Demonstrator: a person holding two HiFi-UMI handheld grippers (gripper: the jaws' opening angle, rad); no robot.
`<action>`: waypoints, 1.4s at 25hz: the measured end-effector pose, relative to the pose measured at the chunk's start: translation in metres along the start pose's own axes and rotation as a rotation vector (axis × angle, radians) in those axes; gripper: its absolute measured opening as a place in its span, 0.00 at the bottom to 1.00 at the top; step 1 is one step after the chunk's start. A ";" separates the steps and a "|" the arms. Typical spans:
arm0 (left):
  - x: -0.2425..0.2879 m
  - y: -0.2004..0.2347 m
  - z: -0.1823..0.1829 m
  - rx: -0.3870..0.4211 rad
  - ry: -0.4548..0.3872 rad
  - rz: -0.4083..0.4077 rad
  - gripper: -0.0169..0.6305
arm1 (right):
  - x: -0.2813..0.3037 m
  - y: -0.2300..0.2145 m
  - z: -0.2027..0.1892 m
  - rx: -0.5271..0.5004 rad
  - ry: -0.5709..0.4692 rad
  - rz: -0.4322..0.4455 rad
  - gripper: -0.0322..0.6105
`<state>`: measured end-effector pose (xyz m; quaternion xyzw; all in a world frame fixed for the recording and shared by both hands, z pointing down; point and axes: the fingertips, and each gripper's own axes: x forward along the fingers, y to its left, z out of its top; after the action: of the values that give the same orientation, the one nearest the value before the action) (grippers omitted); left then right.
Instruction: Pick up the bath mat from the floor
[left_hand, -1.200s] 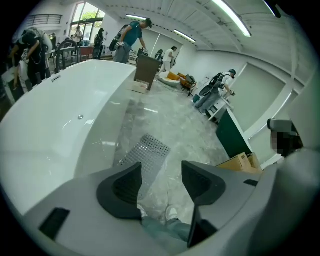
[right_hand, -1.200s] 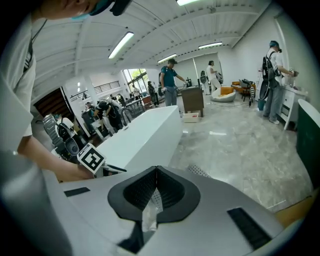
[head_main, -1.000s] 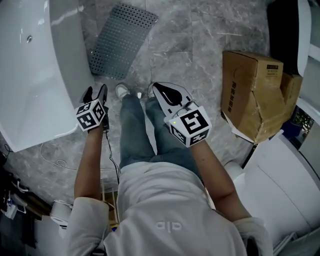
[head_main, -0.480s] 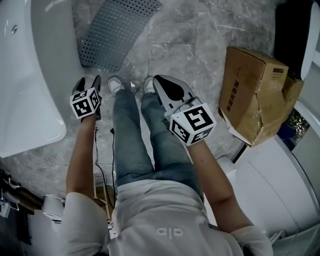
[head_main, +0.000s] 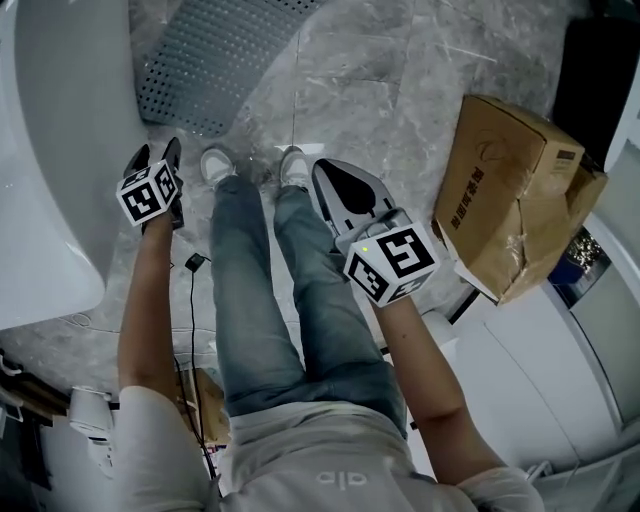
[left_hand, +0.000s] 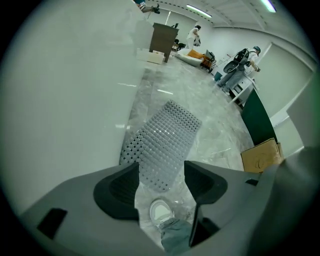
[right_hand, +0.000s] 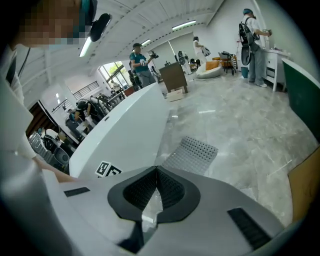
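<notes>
A grey perforated bath mat (head_main: 212, 60) lies flat on the marble floor beside the white bathtub (head_main: 50, 160), ahead of the person's shoes. It also shows in the left gripper view as the bath mat (left_hand: 162, 142) and in the right gripper view as the bath mat (right_hand: 192, 155). My left gripper (head_main: 152, 160) hangs above the floor just short of the mat's near edge, jaws open with nothing between them. My right gripper (head_main: 335, 180) is held over the person's right leg, jaws shut and empty, tips touching.
A brown cardboard box (head_main: 510, 200) stands on the floor at the right. A white fixture (head_main: 540, 390) fills the lower right. The person's legs and white shoes (head_main: 215, 162) stand between the grippers. People stand far off across the hall (right_hand: 252, 40).
The view has shifted so the mat and tub slid up and left. My left gripper moved left and forward towards the mat's near edge. The right gripper stayed near the right leg.
</notes>
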<state>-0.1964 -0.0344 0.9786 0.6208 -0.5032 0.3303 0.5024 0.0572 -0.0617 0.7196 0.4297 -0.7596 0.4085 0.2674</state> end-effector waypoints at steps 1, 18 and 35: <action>0.009 0.003 -0.004 -0.007 0.002 -0.003 0.46 | 0.005 -0.003 -0.006 0.004 0.004 0.000 0.09; 0.148 0.073 -0.053 -0.037 0.058 0.081 0.46 | 0.090 -0.038 -0.068 0.151 -0.004 0.030 0.09; 0.234 0.147 -0.091 -0.191 0.063 0.172 0.46 | 0.150 -0.053 -0.130 0.210 0.040 0.054 0.09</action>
<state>-0.2634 -0.0148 1.2606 0.5139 -0.5678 0.3422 0.5445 0.0379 -0.0323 0.9216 0.4263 -0.7185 0.5014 0.2251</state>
